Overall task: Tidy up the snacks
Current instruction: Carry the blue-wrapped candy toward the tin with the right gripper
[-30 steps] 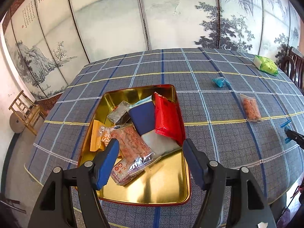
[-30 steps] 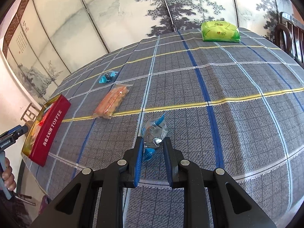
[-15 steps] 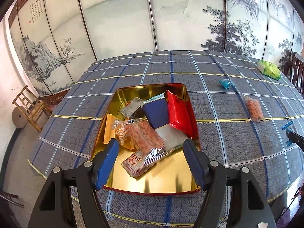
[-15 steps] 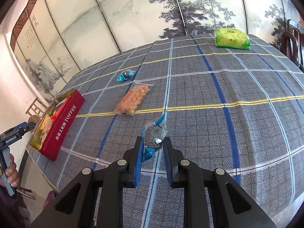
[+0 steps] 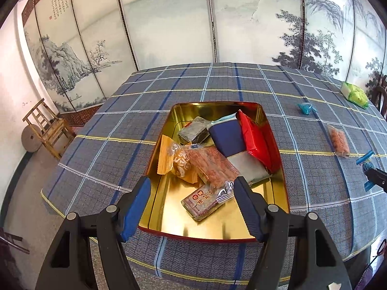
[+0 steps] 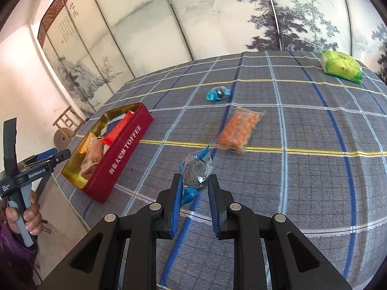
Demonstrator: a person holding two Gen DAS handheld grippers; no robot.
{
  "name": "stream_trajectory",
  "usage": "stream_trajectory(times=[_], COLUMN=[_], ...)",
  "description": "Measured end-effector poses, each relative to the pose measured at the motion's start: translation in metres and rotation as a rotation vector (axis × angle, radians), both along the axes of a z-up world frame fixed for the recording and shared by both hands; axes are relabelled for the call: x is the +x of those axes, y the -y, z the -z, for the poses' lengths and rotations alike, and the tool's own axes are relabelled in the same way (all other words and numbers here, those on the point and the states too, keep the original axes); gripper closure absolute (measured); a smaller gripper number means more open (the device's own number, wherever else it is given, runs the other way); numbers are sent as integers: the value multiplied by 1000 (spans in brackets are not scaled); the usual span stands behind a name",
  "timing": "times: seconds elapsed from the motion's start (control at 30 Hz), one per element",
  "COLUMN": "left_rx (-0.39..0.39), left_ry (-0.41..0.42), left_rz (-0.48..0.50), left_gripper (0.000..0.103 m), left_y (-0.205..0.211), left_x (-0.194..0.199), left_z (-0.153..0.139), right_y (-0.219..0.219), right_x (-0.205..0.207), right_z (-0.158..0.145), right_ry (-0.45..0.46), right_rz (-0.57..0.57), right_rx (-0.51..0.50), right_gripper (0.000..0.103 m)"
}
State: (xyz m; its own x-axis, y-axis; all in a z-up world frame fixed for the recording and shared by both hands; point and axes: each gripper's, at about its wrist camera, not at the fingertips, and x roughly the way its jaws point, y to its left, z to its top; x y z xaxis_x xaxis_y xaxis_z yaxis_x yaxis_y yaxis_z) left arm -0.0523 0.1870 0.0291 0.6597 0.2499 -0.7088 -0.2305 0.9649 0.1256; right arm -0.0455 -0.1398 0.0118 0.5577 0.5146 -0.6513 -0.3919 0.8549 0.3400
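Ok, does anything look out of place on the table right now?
Three snacks lie loose on the tablecloth outside the toffee tin: orange packet, blue candy, green pack. Red packet leans on the tin's wall.

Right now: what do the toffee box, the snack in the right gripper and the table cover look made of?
Toffee box: likely tin, its gold inside mirrors light; red painted outside.
Held snack in right gripper: thin clear plastic film with blue ends, crinkled and glossy.
Table cover: woven plaid cloth, matte, visible weave.
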Motion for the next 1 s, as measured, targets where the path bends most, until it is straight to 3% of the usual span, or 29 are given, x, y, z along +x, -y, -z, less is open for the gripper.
stream_trajectory(times=[0.47, 1.0], left_rx=[3, -11], left_ry=[8, 5], left_rz=[-25, -78], left_gripper=[34, 33], left_y=[-20, -49], left_x=[-5, -11], left_z=[6, 16], right_y=[-99, -173], right_x=[4, 5], right_z=[-28, -28], right_ry=[4, -16], right_rz=[-203, -335], right_rx=[26, -14], right_gripper=[81, 81])
